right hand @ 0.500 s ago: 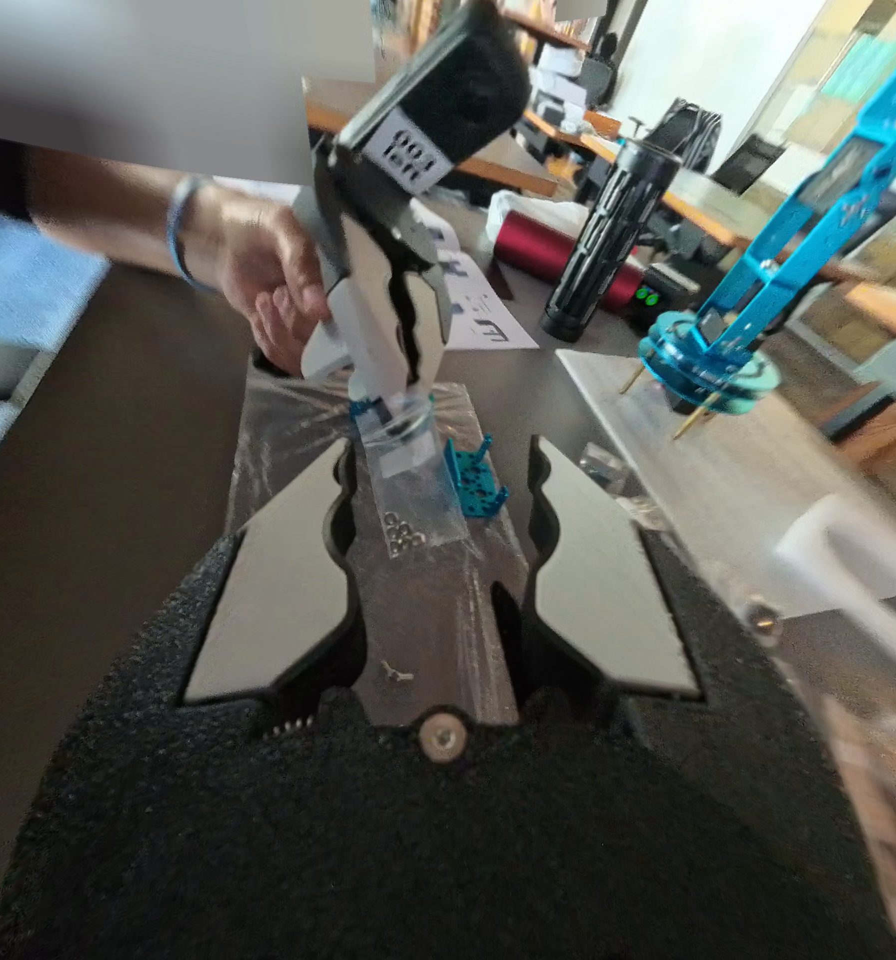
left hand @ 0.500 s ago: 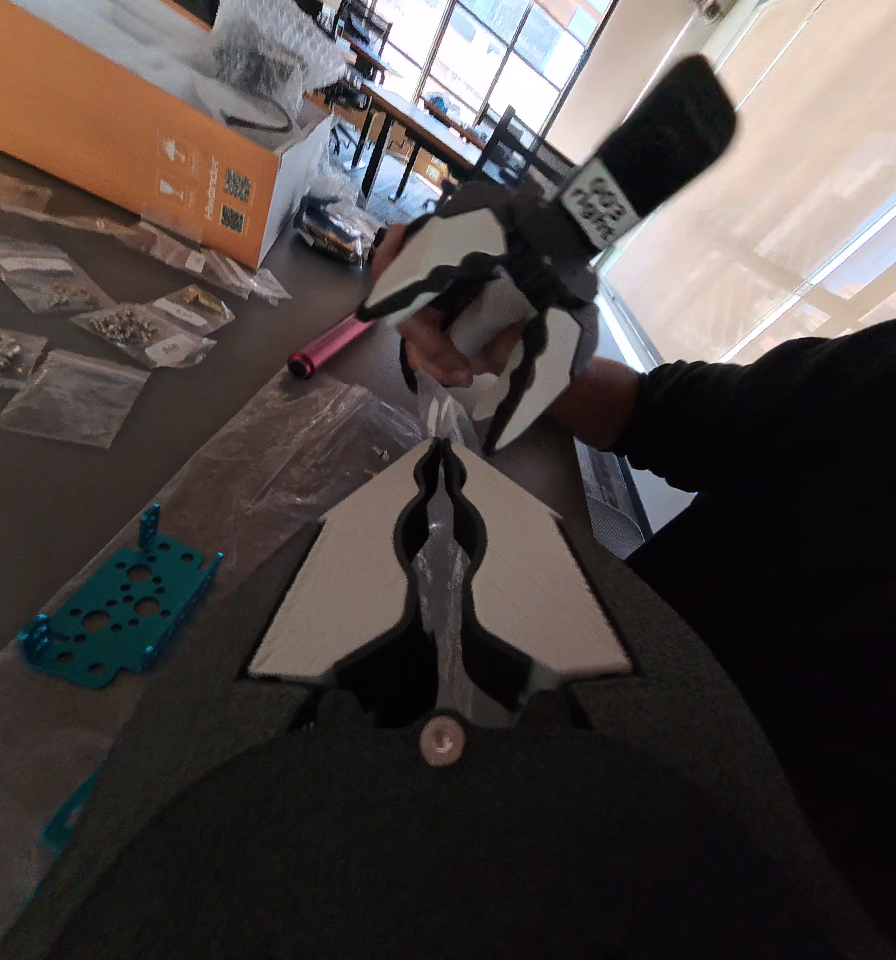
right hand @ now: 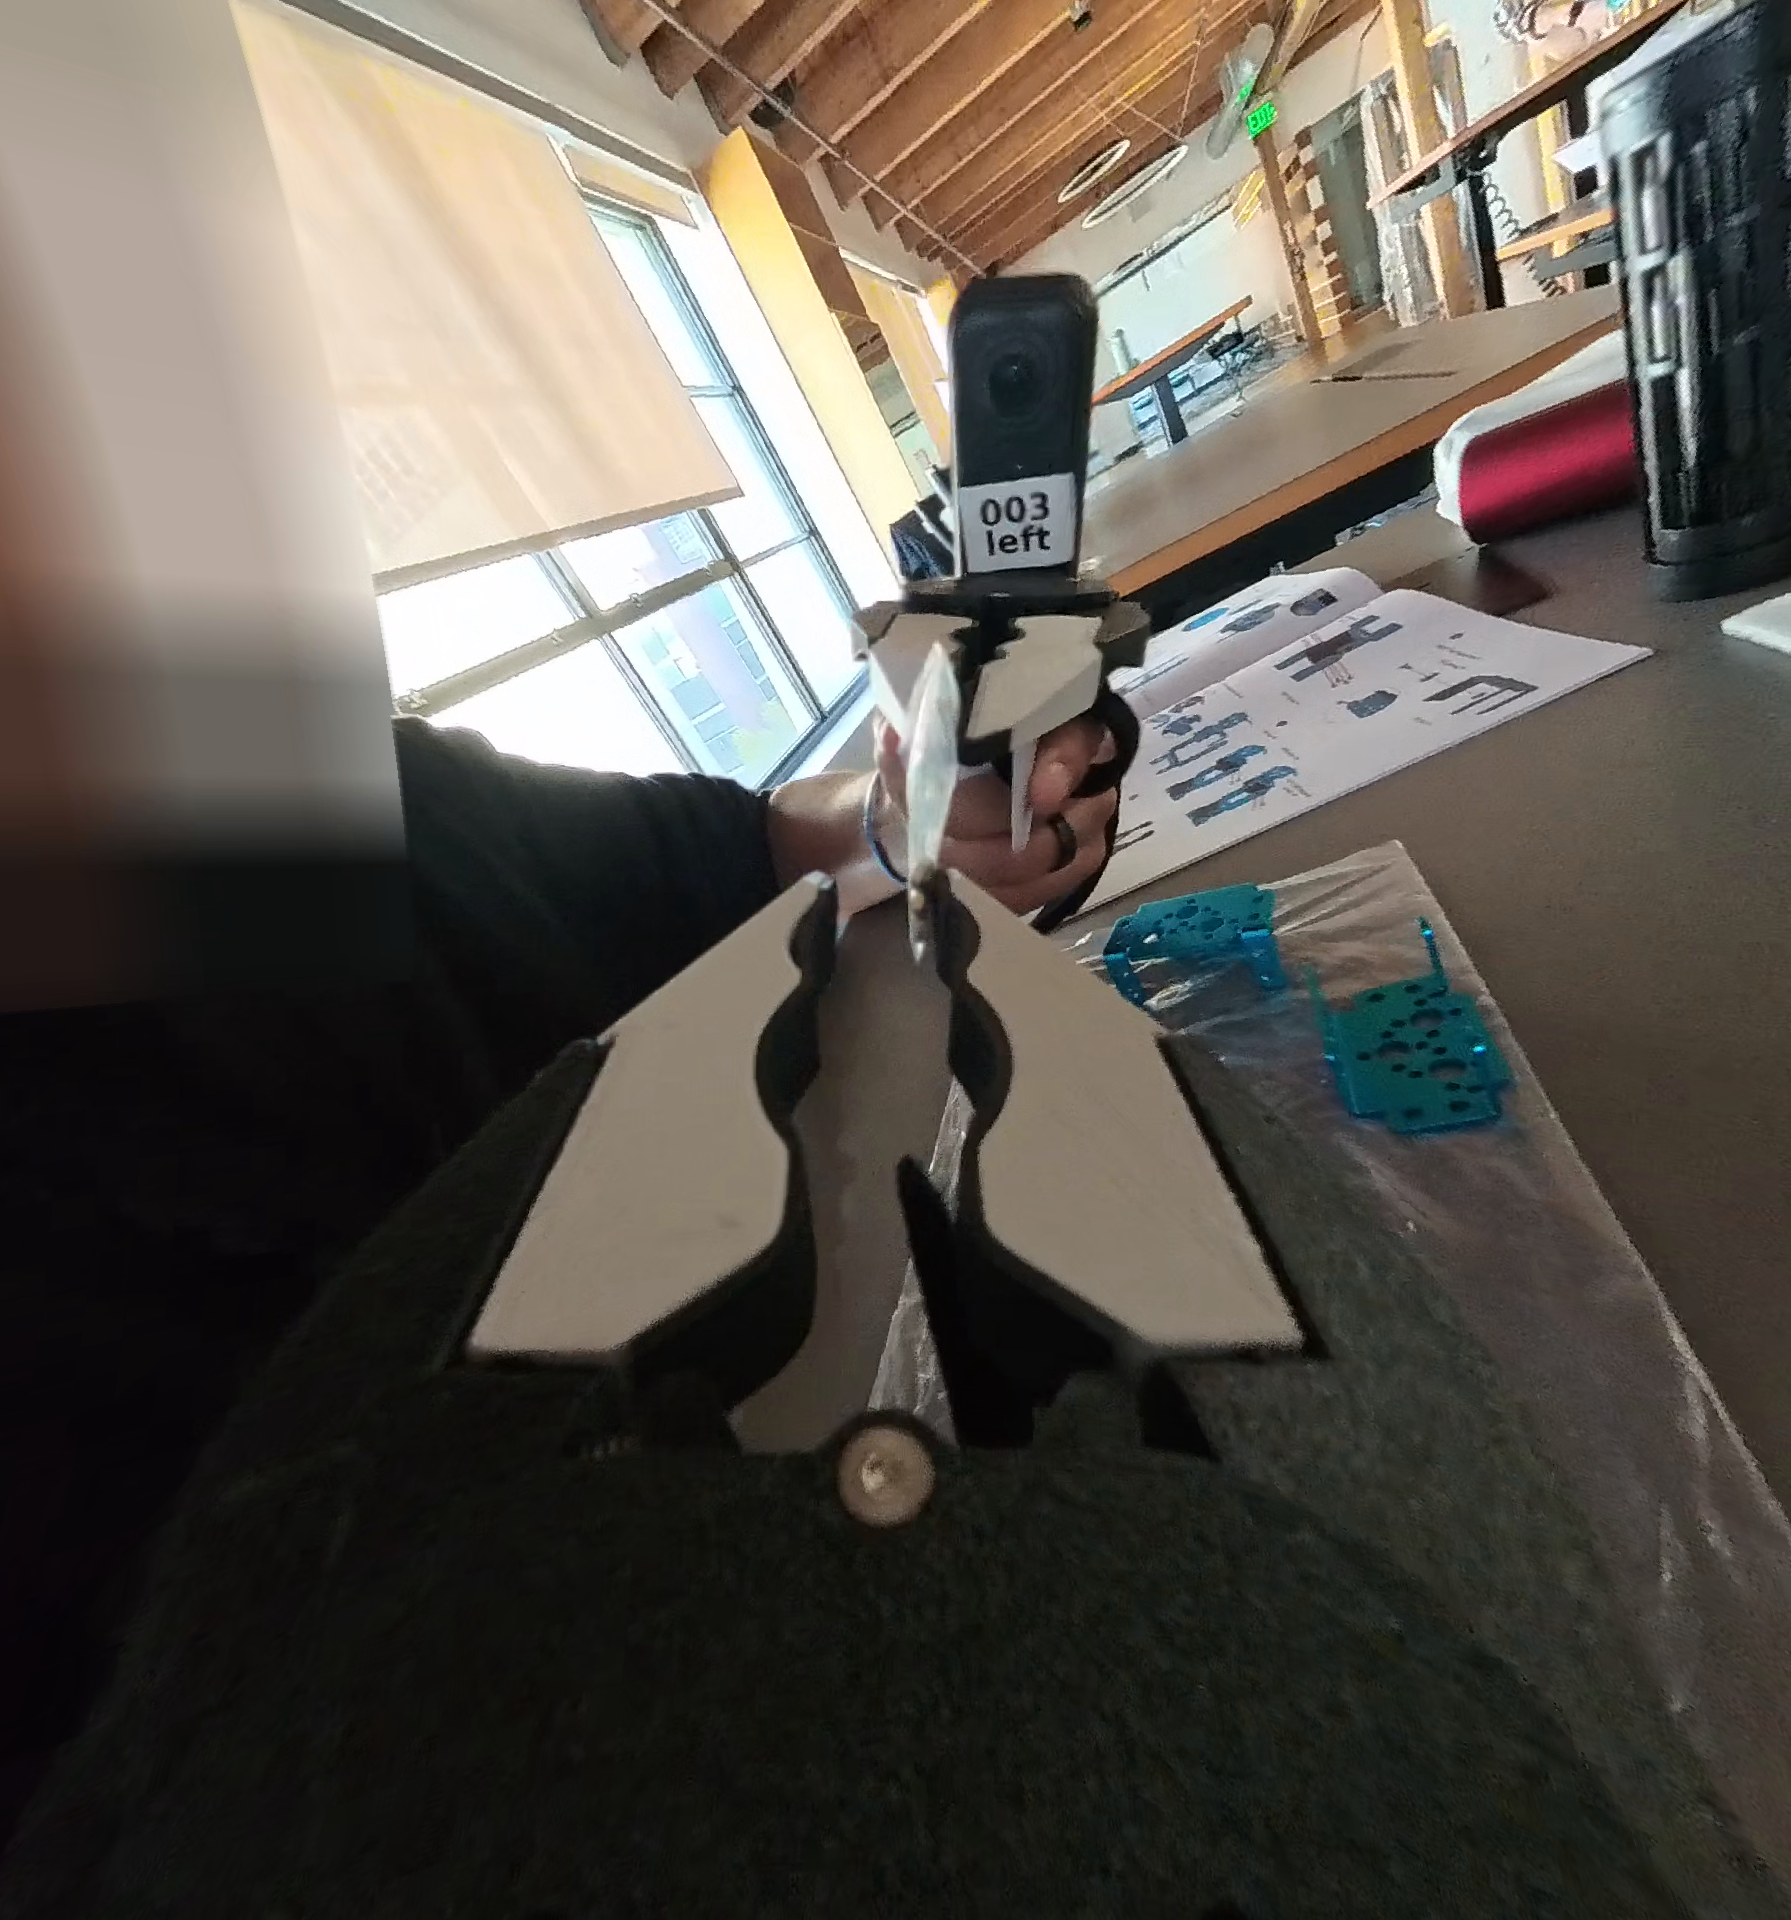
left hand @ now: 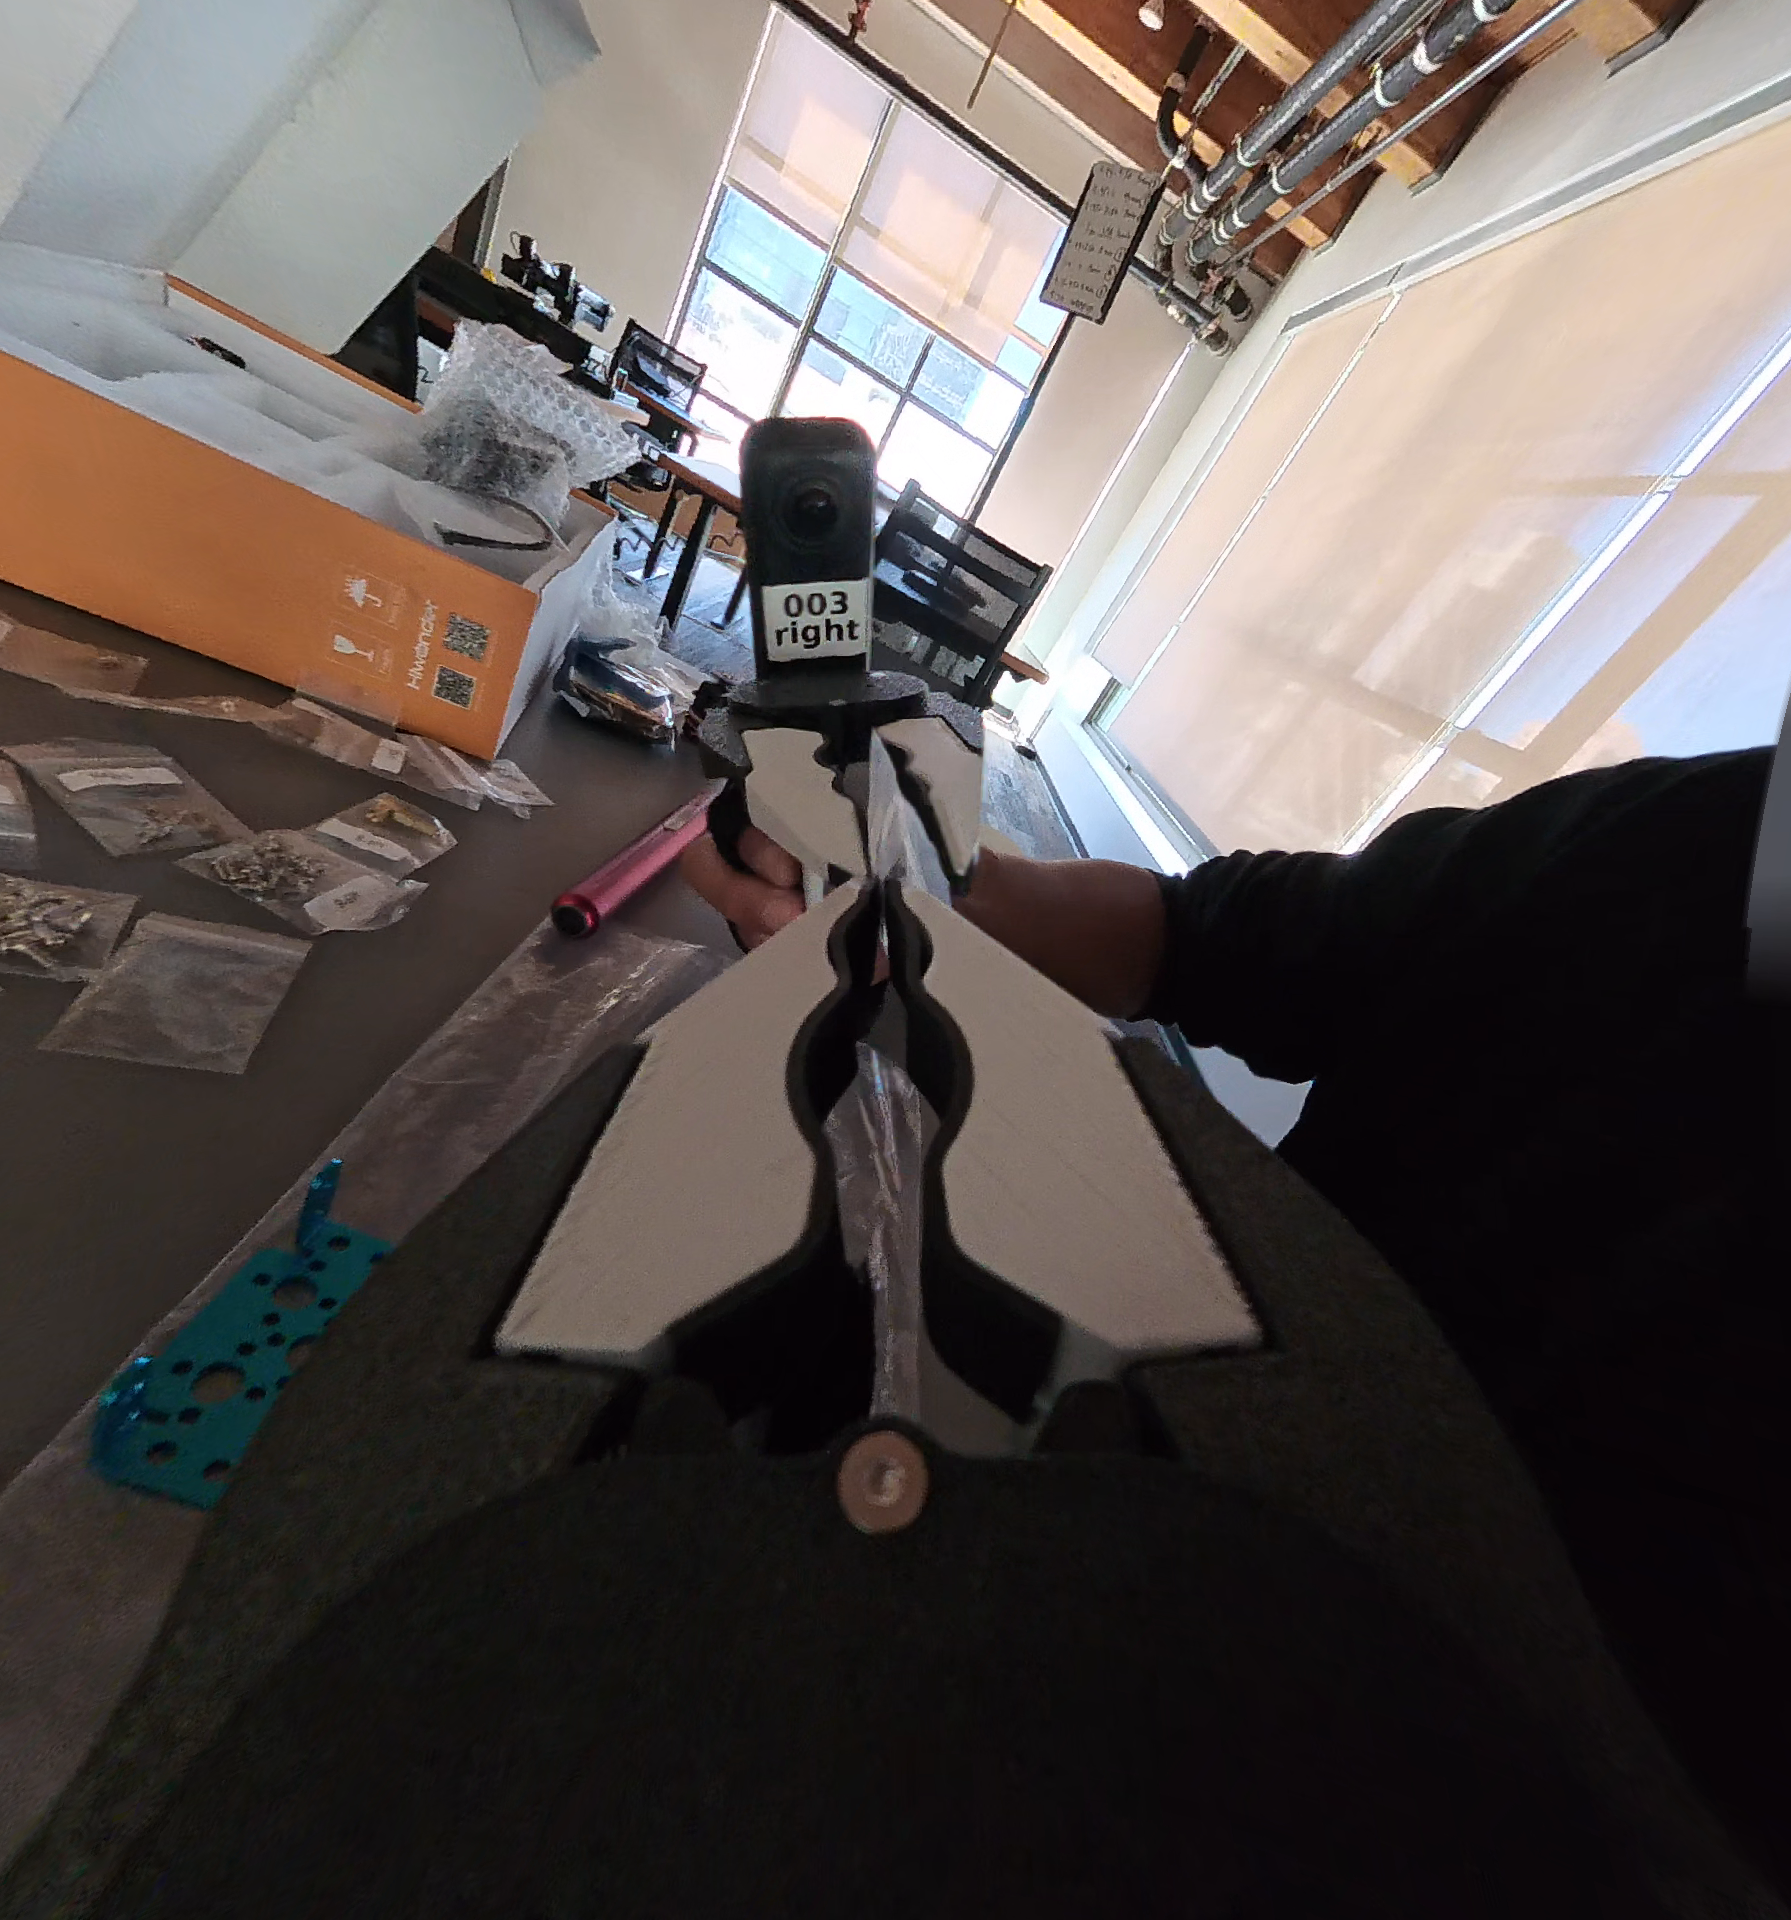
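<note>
From my remote station, the left hand-held gripper point(left hand: 880, 899) was pinched together at its tips on a clear plastic bag point(left hand: 875, 1174), which ran lengthwise down the slot between its two fingers. The bag was held up off the dark table point(left hand: 91, 1143).

Facing it at 12 o'clock, the right hand-held gripper point(right hand: 886, 888) stood only narrowly open. In its own view the bag's lower end, with a small metal part inside, hung just at the inner edge of the finger on the 1 o'clock side. I could not tell whether it touched.

Each tool carried a black camera with a white printed sticker below the lens.

In the left wrist view:
- An open orange cardboard box point(left hand: 195, 540) lay at 10 o'clock, with handling symbols, a brand mark and two code squares on its side.
- Small hardware bags point(left hand: 278, 862) with white labels, too small for me to read, lay spread at 9 o'clock.
- A pink cylinder point(left hand: 631, 873) lay just left of the far gripper.
- A teal perforated bracket point(left hand: 236, 1351) sat at 8 o'clock.

In the right wrist view:
- An open illustrated booklet point(right hand: 1390, 707) lay at 2 o'clock.
- A black cylinder with white lettering point(right hand: 1743, 312) stood beyond the booklet.
- A blue bracket point(right hand: 1192, 935) and the teal one point(right hand: 1410, 1049) rested on a clear plastic sheet point(right hand: 1493, 1299) at 3 o'clock.
</note>
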The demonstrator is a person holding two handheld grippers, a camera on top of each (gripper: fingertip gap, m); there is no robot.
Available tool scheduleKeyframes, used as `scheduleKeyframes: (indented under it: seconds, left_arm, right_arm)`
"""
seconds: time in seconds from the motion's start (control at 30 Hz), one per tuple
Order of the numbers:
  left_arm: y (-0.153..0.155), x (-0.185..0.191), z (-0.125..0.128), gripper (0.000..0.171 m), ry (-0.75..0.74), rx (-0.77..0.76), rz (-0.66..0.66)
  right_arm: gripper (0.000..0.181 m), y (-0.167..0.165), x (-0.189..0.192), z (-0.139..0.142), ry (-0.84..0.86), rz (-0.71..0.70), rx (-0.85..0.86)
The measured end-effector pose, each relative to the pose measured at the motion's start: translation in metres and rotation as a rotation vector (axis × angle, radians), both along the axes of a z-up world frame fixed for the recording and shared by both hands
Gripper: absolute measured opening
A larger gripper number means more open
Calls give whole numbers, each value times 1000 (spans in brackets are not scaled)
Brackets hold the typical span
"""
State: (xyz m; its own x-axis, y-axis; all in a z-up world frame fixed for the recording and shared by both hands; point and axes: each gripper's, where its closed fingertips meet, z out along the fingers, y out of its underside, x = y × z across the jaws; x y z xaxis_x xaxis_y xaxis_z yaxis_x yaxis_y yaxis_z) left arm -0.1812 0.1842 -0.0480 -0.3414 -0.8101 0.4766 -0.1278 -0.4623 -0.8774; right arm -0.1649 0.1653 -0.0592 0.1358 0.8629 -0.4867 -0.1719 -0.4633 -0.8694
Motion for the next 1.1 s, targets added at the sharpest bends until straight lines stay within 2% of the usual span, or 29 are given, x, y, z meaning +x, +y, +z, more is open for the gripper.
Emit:
scheduleKeyframes:
  seconds: [0.2,0.37,0.9,1.0,1.1]
  left_arm:
    - [-2,1,0,0,-3,16,3]
    - [0,-1,3,0,-12,24,7]
    - [0,1,-2,0,8,34,11]
    - [1,1,-1,0,3,22,12]
    - [2,0,0,0,0,19,15]
  right_arm:
    - [4,1,3,4,7,-19,11]
    - [2,6,10,3,-3,-48,12]
    - [0,10,11,0,-41,-75,8]
    - [10,10,10,-3,-63,-79,11]
    - [8,9,9,-2,-61,-77,20]
